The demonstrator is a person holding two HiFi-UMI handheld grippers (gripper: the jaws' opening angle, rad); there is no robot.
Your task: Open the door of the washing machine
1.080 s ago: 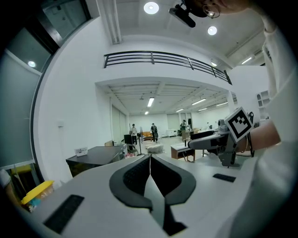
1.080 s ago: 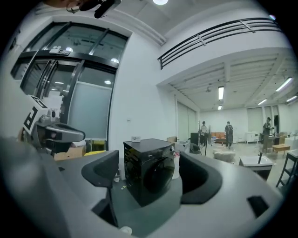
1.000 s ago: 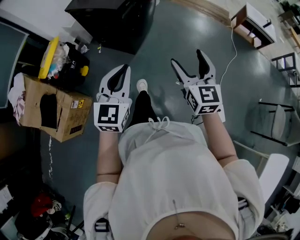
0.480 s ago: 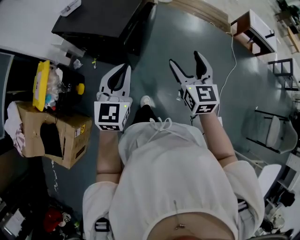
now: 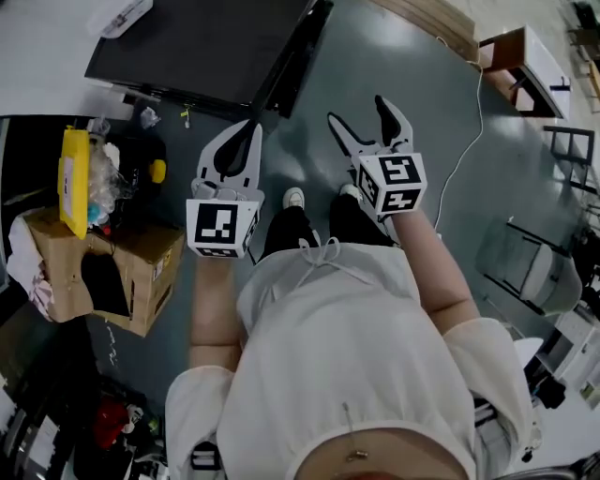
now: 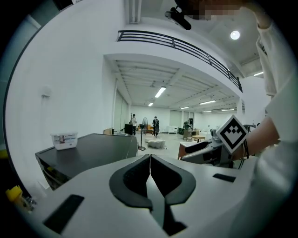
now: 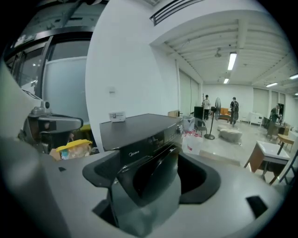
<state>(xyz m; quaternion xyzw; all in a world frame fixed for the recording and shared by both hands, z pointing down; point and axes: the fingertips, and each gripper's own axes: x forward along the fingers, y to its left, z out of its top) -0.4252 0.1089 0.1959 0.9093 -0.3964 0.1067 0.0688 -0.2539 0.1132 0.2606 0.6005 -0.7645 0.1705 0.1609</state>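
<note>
The black washing machine [image 5: 202, 47] stands at the top of the head view, just ahead of both grippers. In the right gripper view its front [image 7: 144, 139] and dark round door [image 7: 156, 169] fill the gap between the jaws; I cannot tell whether the door is latched. My right gripper [image 5: 358, 111] is open, holds nothing, and is short of the machine. My left gripper [image 5: 248, 131] is shut on nothing, its tips close to the machine's front edge. The left gripper view shows the machine's top [image 6: 93, 148] to the left of the joined jaws [image 6: 150, 155].
A small white box [image 5: 120, 14] sits on the machine's top. Left of me are a cardboard box [image 5: 112, 267] and a yellow-lidded bin [image 5: 75, 169]. A white cable [image 5: 469, 122] runs over the floor at right, near a chair [image 5: 534, 272]. People stand far down the hall [image 7: 233, 109].
I have stepped closer to the machine, so more of its top shows. Both grippers moved forward toward it. The left stayed shut and the right stayed open.
</note>
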